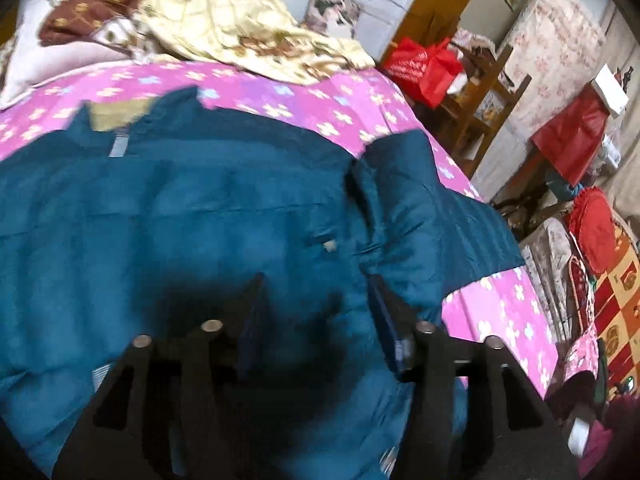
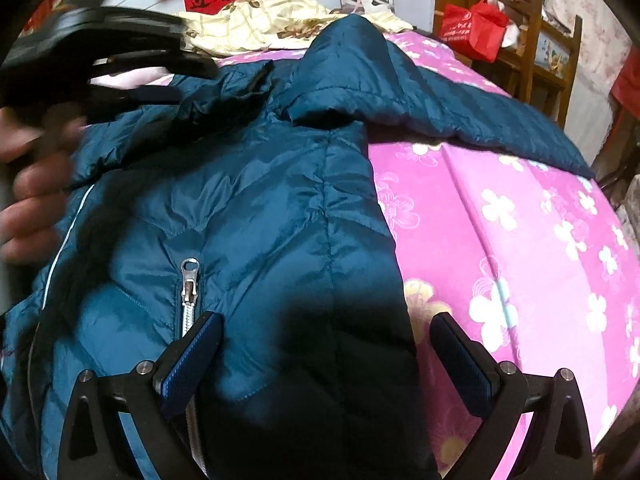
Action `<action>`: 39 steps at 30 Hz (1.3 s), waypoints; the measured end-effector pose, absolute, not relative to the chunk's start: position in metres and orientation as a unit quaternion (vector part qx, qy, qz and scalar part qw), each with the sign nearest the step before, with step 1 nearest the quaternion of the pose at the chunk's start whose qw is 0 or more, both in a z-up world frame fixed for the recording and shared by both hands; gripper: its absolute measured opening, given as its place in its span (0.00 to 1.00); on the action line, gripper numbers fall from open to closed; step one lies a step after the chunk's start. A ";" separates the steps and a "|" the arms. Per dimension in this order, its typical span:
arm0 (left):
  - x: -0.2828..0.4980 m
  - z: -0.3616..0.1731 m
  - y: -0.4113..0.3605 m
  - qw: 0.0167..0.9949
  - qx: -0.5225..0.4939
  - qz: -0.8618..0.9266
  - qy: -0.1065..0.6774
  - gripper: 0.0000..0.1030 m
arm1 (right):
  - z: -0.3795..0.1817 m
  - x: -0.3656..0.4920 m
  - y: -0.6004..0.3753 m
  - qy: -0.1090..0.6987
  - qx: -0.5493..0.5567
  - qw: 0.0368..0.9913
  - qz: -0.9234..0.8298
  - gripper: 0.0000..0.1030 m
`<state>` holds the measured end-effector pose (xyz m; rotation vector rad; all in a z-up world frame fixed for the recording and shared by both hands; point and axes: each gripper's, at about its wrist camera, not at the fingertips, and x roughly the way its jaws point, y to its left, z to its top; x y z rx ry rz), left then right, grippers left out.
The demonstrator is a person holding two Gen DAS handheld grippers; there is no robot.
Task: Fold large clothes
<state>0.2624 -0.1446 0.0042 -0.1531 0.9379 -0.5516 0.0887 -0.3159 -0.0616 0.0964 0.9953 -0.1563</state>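
Two hand-held grippers hover over the work, both released and grasping nothing: the right hand-held gripper [image 2: 326,354] has its blue-padded fingers [image 2: 192,354] spread wide across the side edge of a large teal quilted down jacket [image 2: 256,208], one pad over the fabric beside the silver pocket zipper [image 2: 189,280], the other over bare bedding; the left hand-held gripper [image 1: 316,320] is likewise parted above the jacket's body, its pads not visibly pinching any cloth. In the right wrist view the left tool appears at upper left, blurred, with the person's hand [image 2: 30,184] around its handle. The jacket lies spread on a bed covered by a pink floral quilt [image 2: 520,220], collar towards the headboard, its sleeve [image 2: 460,108] stretched out sideways over the quilt. A cream patterned blanket [image 1: 224,24] is heaped beyond it near the wall, and a red shopping bag [image 1: 424,68] sits on a wooden rack beside the bed. The step in hand seems to be taking hold of the garment's side for the first fold. To do it well, the right tool should probably bite through both layers at the side seam, not the slippery outer shell alone, while the left pins or lifts the matching point nearer the shoulder, so the puffy panel turns over as one straight line and the sleeve comes in flat.
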 end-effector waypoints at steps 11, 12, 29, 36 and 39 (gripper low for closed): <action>0.220 0.016 0.107 0.924 -0.090 -0.002 0.373 0.54 | -0.016 0.111 -0.280 0.401 0.061 0.912 -0.058 1.00; 0.219 0.012 0.125 0.924 -0.099 0.026 0.369 0.54 | -0.009 0.119 -0.275 0.396 0.061 0.915 -0.050 1.00; 0.291 -0.057 0.143 0.894 -0.103 0.094 0.426 0.73 | -0.057 0.312 -0.220 0.473 0.103 0.871 0.081 1.00; 0.286 -0.064 0.143 0.892 -0.111 0.086 0.430 0.81 | -0.069 0.318 -0.245 0.483 0.086 0.871 0.009 1.00; 0.278 -0.054 0.141 0.902 -0.091 0.106 0.408 0.81 | -0.055 0.307 -0.241 0.471 0.081 0.879 -0.012 0.99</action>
